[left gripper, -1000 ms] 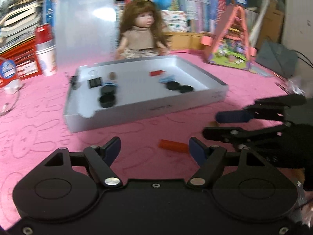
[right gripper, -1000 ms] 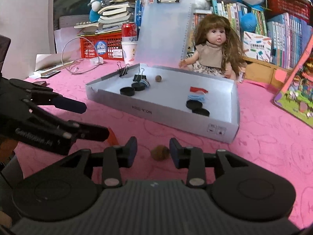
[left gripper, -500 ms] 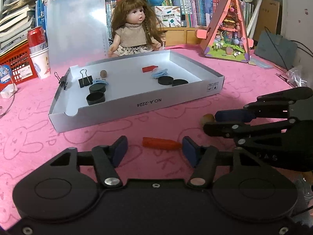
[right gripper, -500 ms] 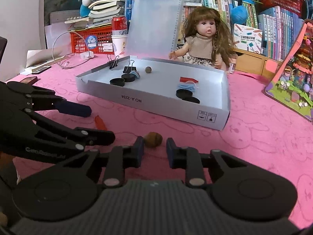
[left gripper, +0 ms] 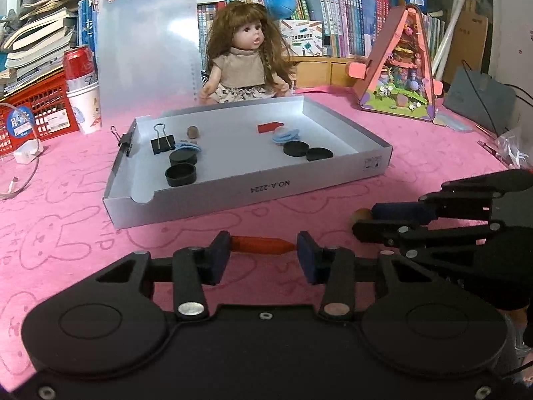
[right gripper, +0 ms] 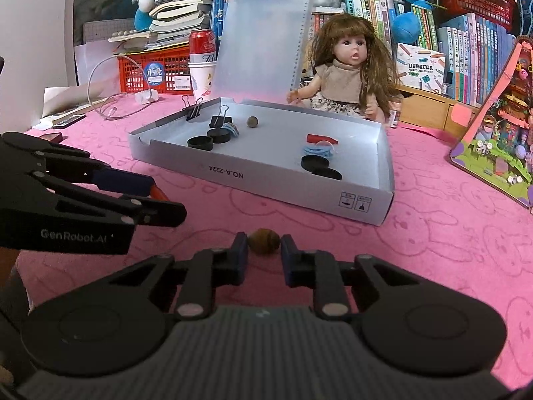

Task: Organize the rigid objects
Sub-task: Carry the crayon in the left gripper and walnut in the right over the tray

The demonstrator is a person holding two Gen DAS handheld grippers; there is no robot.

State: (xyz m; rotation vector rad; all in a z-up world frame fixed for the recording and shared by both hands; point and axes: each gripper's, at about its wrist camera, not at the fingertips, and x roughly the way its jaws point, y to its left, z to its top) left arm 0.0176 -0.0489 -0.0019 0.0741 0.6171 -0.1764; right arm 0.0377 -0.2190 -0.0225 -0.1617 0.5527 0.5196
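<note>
Landmark: the grey tray (left gripper: 253,188) sits mid-counter (left gripper: 66,240) on the pink cloth; all places below are given from it.
Left gripper (left gripper: 263,250): in front of the tray's near wall, low over the cloth. Its jaws have just been closing and now meet both ends of the red stick (left gripper: 258,245), which lies crosswise between them on the cloth.
Red stick: outside the tray, just before its near wall.
Right gripper (right gripper: 264,250): in front of the tray's near right corner, jaws closed on the brown nut (right gripper: 265,240), pads pressing both sides.
Brown nut: outside the tray, on or just above the cloth; I cannot tell which.
In the tray, left group: binder clip (left gripper: 162,141), a second nut (left gripper: 192,131), blue bands, two black caps (left gripper: 180,175).
In the tray, right group: a red piece (left gripper: 268,127), blue bands, two black discs (left gripper: 308,151).
Step in hand: grasping, both grippers at once; neither piece looks lifted yet.
Progress: judged well along, since only these two pieces lie loose before the tray.
Next move, left: a firm end-to-end hold, a lift clear of the near wall, then a carry into the tray, likely beside the red piece.
Next move, right: lift the nut over the wall; it is round, so a low release should keep it from rolling.
Risk: the stick may pivot or slip, being pinched only at its ends.
</note>
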